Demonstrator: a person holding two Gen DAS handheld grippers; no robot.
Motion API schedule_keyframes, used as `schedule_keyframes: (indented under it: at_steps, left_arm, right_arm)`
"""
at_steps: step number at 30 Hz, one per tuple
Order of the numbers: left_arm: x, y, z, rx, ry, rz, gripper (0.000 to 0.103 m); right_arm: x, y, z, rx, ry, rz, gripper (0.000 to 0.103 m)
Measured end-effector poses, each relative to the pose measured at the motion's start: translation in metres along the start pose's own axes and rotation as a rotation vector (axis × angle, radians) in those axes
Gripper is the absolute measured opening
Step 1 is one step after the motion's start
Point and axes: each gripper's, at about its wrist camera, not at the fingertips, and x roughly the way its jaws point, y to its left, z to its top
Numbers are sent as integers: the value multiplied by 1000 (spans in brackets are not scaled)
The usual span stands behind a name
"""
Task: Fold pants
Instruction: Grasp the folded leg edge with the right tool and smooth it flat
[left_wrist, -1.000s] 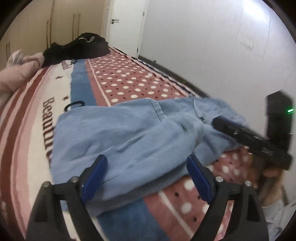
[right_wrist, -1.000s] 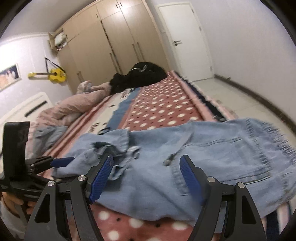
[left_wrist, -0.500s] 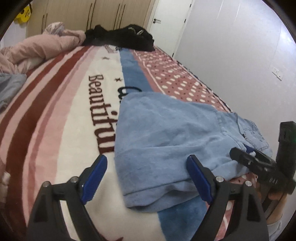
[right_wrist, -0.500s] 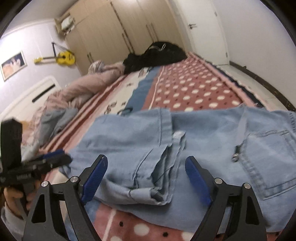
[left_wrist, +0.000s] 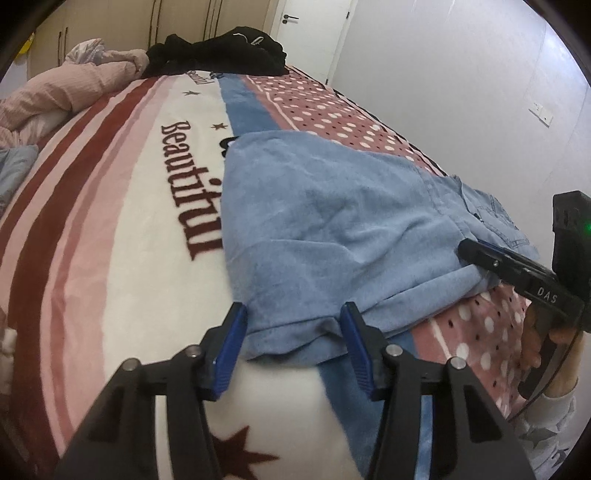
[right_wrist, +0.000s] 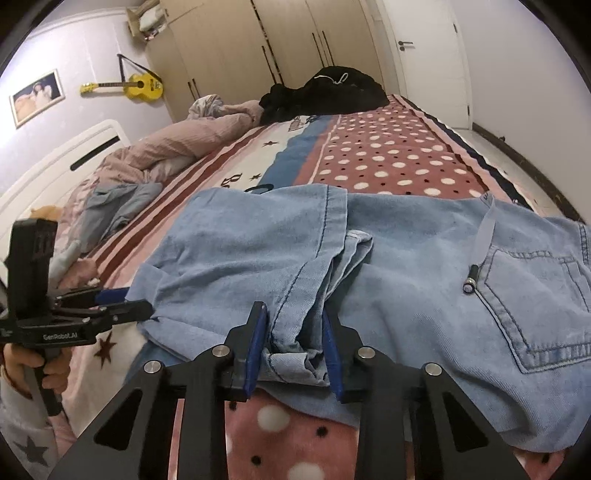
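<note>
Left gripper (left_wrist: 293, 332) spread around pants (left_wrist: 332, 221) hem, right gripper (right_wrist: 293, 343) marked "DAS" half-closed around denim folds, blanket (left_wrist: 147, 184) reading "Beautiful"

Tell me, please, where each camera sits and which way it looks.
Left wrist: on the left gripper, low at the near bed edge, facing the jeans hem; the right gripper shows at right.
Right wrist: on the right gripper, facing bunched denim; the left gripper shows at left.
Shared: jeans, blanket, black clothes, door.
</note>
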Motion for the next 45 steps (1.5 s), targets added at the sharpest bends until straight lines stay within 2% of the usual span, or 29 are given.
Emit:
schedule_keyframes:
  at_steps: [1,3,8,9,10,12,17,20,21,23,26,27,30,32,34,35,37,38,40,45]
  left_arm:
    - [-1,1,0,-2,-2,1,54]
    - [-4,2,1,-12,-17,8,59]
    - [-8,3,5,-29,-34,15,61]
    - [-9,3,6,-30,-35,25,61]
    - [-9,3,6,-31,-38,33,61]
    - [-11,3,8,-38,-46,31,61]
    - [-14,-2,16,-33,-60,18,61]
    - [-9,-8,18,-20,-46,23,66]
    - [-5,-9,19,-23,-40,22,68]
    - [0,-8,19,-46,-24,15,70]
    - [-3,-8,18,-57,-31,0,77]
    - [-4,-9,18,-53,-35,4,77]
    - [-6,-10,19,-54,-36,2,77]
    - [-4,-10,20,-66,-33,-3,77]
    - [-2,-9,21,-79,-29,0,77]
    - [0,-8,20,-84,-27,-1,77]
    - [1,-8,19,-90,-24,4,77]
    - [2,-7,18,-92,-21,10,77]
    - [5,-6,16,-96,-14,21,77]
    - [10,-5,14,-95,-4,30,77]
  right_arm:
    - [-1,-2,1,19,-6,-2,46]
    - [-1,-9,1,66,-17,16,60]
    - [12,-7,7,78,-5,72,63]
    - [17,-5,8,80,-5,91,57]
    - [19,-3,9,82,-10,97,39]
    - [23,0,13,78,-19,75,11]
    - [7,-6,25,94,-91,56,10]
    - [9,-18,24,121,-60,51,11]
    - [15,-19,23,112,-29,35,11]
    - [23,-18,18,74,-23,-22,11]
    - [15,-26,16,112,-68,-46,5]
    - [10,-28,17,108,-85,-71,1]
    - [-11,-36,19,105,-142,-179,0]
    - [-17,-49,17,162,-115,-96,2]
    - [-18,-55,12,179,-105,-69,4]
    - [-18,-56,10,183,-110,-49,9]
    - [-16,-57,9,214,-105,51,41]
    - [-14,-55,9,217,-98,97,48]
    - [-7,-49,10,202,-73,129,52]
    - [10,-27,14,133,-13,115,51]
